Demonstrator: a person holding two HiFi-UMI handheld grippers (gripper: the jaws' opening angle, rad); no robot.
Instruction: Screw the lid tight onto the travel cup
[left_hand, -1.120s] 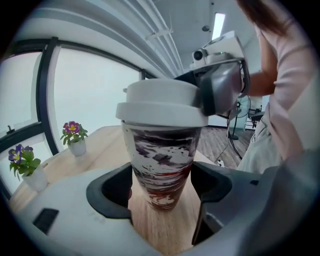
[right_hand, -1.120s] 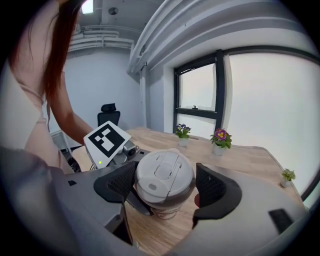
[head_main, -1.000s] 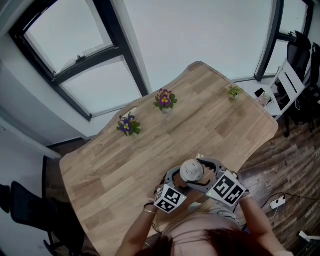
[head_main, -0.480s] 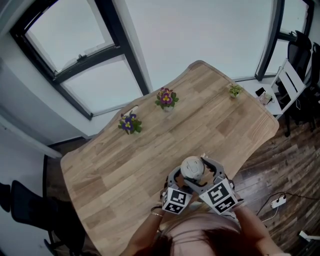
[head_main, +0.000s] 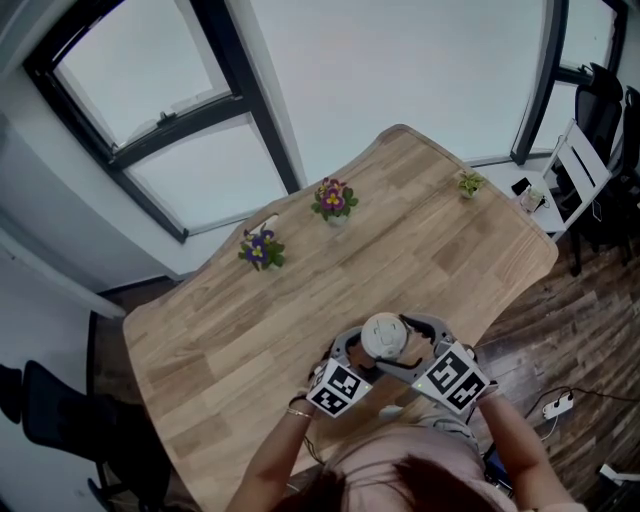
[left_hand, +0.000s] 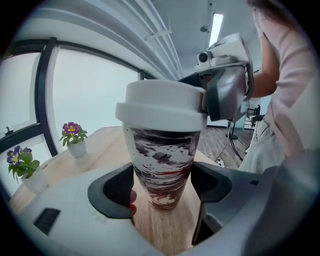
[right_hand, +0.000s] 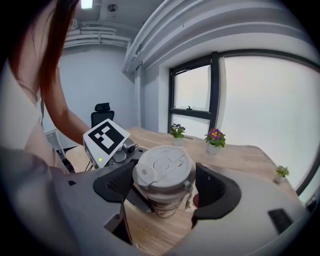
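Wooden table (head_main: 230, 330) stands under tall windows. One travel cup (left_hand: 162, 160), marbled brown and red with one white lid (right_hand: 164, 167), stands upright by the table's near edge. The left gripper (left_hand: 162, 187) clamps the cup's body; the right gripper (right_hand: 165, 185) clasps the lid. Beyond the cup the tabletop lies bare up to three flowerpots (head_main: 333, 200) near the far edge.

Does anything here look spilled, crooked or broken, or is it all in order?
Nothing stands out. The lid sits level on the cup; the left gripper clamps the cup and the right gripper grips the lid. No spill shows on the table, and the three potted plants stand upright.
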